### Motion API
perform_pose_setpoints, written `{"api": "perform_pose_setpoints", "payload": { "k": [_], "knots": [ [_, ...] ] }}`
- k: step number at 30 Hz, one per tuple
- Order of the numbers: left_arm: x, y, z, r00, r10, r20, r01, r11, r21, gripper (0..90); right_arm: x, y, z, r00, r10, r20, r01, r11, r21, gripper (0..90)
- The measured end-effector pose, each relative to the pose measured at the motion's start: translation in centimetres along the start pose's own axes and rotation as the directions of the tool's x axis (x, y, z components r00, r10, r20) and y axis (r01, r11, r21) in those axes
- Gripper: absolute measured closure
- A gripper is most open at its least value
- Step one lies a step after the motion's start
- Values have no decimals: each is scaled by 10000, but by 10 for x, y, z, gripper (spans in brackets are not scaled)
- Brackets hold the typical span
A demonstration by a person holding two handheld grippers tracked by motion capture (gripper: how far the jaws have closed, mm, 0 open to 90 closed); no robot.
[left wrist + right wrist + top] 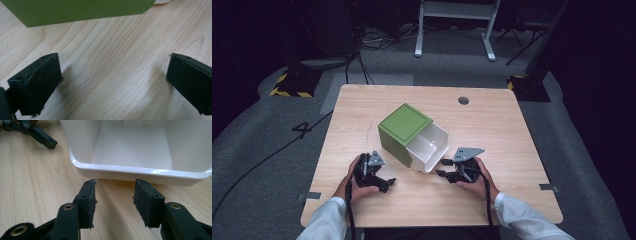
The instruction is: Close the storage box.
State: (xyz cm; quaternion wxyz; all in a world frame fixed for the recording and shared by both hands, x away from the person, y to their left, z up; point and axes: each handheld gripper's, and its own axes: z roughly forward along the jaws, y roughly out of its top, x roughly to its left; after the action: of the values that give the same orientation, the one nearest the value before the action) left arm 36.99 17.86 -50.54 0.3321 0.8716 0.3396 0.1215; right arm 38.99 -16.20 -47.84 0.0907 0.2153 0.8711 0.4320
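My left claw (387,182) rests on the worktop (492,130) with its jaws wide apart, near the green box (401,129), whose top is cut off in the left gripper view. My right claw (115,200) is half open, empty, just before the white drawer (135,170), not touching its rim.

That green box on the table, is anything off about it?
The green box sits at an angle to the table edges, and its white drawer is pulled partway out and looks empty. Nothing looks spilled or broken.
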Motion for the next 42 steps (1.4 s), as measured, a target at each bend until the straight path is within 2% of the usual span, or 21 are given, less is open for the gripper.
{"api": "perform_pose_setpoints", "payload": {
  "k": [9,22,27,31,34,42],
  "knots": [
    [0,0,0,10000,-4,8,4,10000,-14,1,0,14,5,10000,-82,-4,81,9996,-287,510],
    [0,0,0,10000,-5,11,5,10000,-13,1,-3,29,30,9999,67,-117,-68,9999,-86,487],
    [0,0,0,10000,-6,10,6,10000,-16,1,-3,32,34,10000,-84,-28,84,10000,-41,487],
    [0,0,0,10000,40,40,-40,10000,18,0,-5,37,38,9999,125,-85,-125,9999,-95,486],
    [0,1,0,10000,42,46,-42,10000,19,0,-4,40,43,10000,-54,-49,53,10000,-68,481],
    [0,1,0,10000,50,51,-50,10000,19,0,-3,43,47,9999,-121,-55,121,9999,-85,470]
  ]
}}
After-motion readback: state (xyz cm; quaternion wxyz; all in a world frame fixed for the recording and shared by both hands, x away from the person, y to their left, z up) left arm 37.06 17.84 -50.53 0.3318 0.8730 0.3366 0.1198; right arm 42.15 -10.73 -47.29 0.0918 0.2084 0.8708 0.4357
